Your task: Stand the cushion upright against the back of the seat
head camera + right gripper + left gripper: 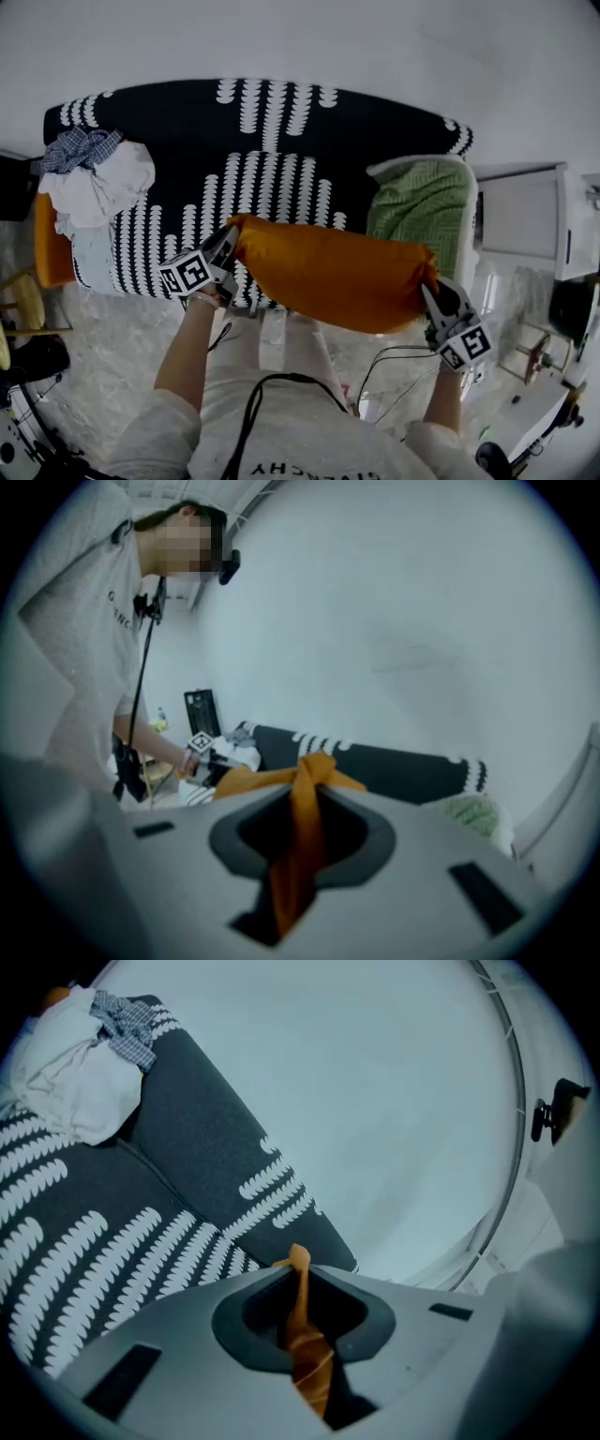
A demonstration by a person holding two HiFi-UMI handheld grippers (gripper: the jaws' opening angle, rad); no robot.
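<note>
An orange cushion point(337, 267) hangs lengthwise in the air in front of the black sofa point(281, 131) with white leaf print. My left gripper point(228, 248) is shut on the cushion's left corner, and my right gripper point(428, 286) is shut on its right corner. In the left gripper view a thin fold of orange fabric point(309, 1354) is pinched between the jaws of the left gripper point(298, 1269), with the sofa's seat and back beyond. In the right gripper view the right gripper point(314, 771) pinches a bunched orange corner point(298, 855), and the rest of the cushion stretches toward the other hand.
A pile of white and checked clothes point(98, 183) lies on the sofa's left end. A white basket with green cloth point(422, 202) sits on its right end. A white cabinet point(520, 220) stands to the right. An orange object point(49, 246) is beside the sofa's left arm.
</note>
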